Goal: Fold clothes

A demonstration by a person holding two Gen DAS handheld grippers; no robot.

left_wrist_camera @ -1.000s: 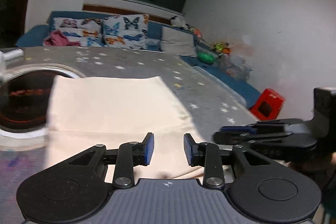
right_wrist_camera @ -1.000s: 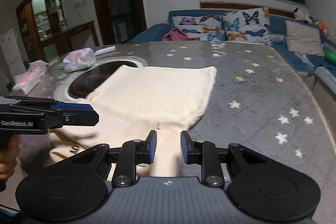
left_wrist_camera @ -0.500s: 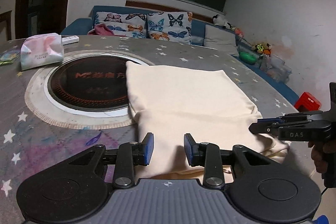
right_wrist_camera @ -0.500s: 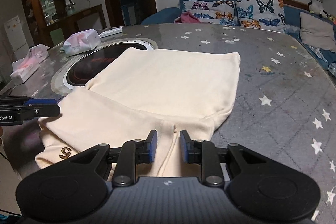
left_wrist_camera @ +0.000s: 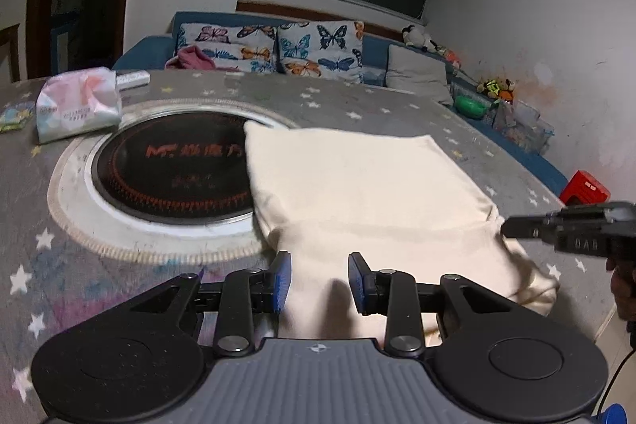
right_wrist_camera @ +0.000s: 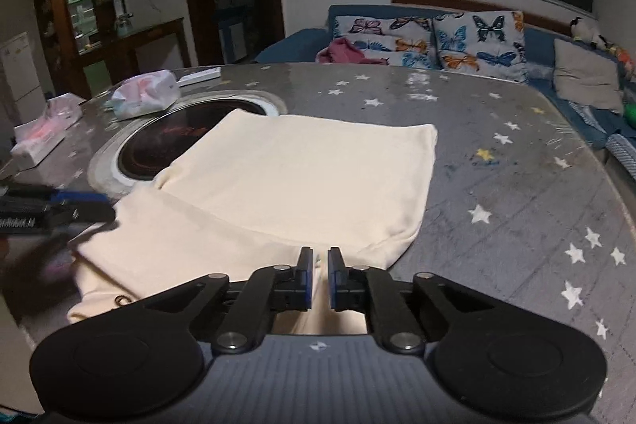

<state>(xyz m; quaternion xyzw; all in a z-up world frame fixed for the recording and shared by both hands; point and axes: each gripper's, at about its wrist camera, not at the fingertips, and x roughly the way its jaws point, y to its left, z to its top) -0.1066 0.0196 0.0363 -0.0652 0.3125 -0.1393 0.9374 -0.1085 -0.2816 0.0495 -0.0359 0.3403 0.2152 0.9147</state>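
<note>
Left gripper (left_wrist_camera: pixel 319 279): fingers spread wide, nothing between the blue pads; they hover over the near edge of the cream garment (left_wrist_camera: pixel 365 201), and contact cannot be told.
Right gripper (right_wrist_camera: pixel 319 277): fingers drawn near together with a narrow gap left; cloth shows through the gap, but whether they pinch it cannot be told.
Cream garment: lies flat on the desk (right_wrist_camera: pixel 516 185), directly ahead of both pairs of fingers; a folded upper panel sits on the far part, a fold line crosses just beyond the fingertips, and a looser layer trails toward the near desk edge.
Garment, right wrist view (right_wrist_camera: pixel 302 177): near right corner lies just right of the right fingers; a small dark mark sits on the near left flap.
Right gripper in left view (left_wrist_camera: pixel 572 229): black tip meets the garment's right edge, beyond and right of the left fingers; a hand (left_wrist_camera: pixel 624 289) grips it at the frame edge.
Left gripper in right view (right_wrist_camera: pixel 47 213): blurred, at the garment's left edge, left of the right fingers.
Round cooktop (left_wrist_camera: pixel 171 177): set into the desk, beyond and left of the left fingers; the garment's far left corner overlaps its rim.
Tissue pack (left_wrist_camera: pixel 77 104): on the desk, beyond the cooktop, far left.
Sofa (right_wrist_camera: pixel 437 42): behind the desk, with butterfly cushions.
</note>
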